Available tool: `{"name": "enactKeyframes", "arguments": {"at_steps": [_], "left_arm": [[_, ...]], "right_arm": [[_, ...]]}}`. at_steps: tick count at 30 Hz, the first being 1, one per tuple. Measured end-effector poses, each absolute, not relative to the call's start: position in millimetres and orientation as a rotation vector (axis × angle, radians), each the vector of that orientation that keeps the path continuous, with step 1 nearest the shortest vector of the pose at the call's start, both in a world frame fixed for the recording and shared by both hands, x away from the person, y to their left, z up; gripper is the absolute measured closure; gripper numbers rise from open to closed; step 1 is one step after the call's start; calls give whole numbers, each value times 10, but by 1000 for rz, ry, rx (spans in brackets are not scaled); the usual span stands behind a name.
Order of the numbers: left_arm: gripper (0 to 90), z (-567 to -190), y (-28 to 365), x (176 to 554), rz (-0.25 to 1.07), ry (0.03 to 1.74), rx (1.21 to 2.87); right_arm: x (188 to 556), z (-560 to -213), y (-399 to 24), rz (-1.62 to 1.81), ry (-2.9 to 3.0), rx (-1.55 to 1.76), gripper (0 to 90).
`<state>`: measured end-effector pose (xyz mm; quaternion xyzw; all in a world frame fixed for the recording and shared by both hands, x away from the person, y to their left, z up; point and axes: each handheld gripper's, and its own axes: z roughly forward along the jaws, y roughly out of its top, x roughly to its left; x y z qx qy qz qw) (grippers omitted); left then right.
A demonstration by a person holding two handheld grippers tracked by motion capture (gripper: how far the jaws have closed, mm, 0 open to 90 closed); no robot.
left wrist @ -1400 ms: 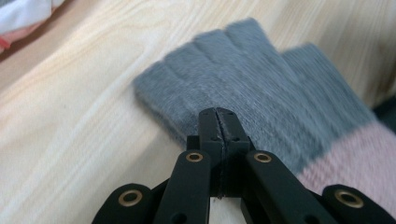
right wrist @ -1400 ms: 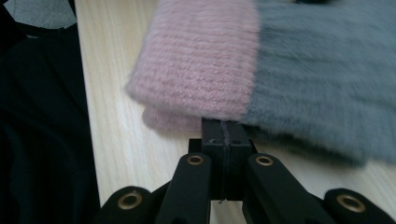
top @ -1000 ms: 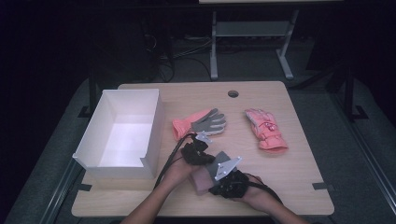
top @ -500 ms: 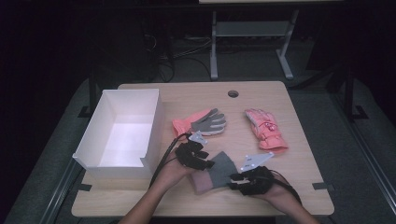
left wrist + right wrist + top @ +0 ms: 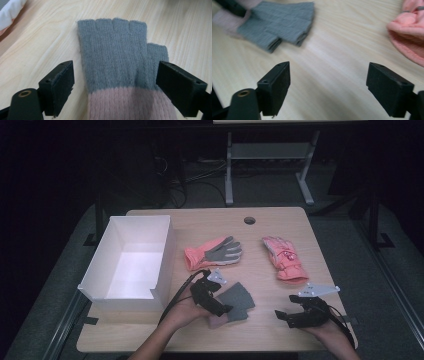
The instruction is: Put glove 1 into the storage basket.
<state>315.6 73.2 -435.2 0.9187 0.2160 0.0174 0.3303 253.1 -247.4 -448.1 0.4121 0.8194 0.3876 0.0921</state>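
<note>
Releasing: our left gripper [image 5: 113, 86] has just spread its jaws around the grey knit glove [image 5: 235, 301], untouched.
Right gripper [image 5: 339, 87]: just opened, empty.
Advice: we lift straight up, avoiding snags.

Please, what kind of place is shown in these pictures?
Probably a lab or recording workspace: a plain wooden table with a cable hole, loose cables on the floor, and a metal stand behind.

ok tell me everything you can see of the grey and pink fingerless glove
The fingerless glove is a soft, fuzzy knit: grey over the hand and its short open finger stubs, pale pink at the cuff. It lies flat on the wooden table near the front edge, right of the white box. The left gripper straddles it at the colour change, jaws just opened, pads clear of the knit.
</note>
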Motion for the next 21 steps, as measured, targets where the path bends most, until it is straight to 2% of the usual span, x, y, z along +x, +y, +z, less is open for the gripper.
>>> {"name": "enactKeyframes", "arguments": {"at_steps": [5,15,21], "left_arm": [[134,-4451,647,3131,60,533,2468],[134,-4554,630,3132,26,560,2481],[174,-4551,621,3117,0,570,2489]], "right_arm": [[2566,-4519,-2441,1118,2446,1211,162],[2577,-4528,-2458,1106,2440,1224,164],[2571,-4518,-2459,1107,2434,1226,167]]}}
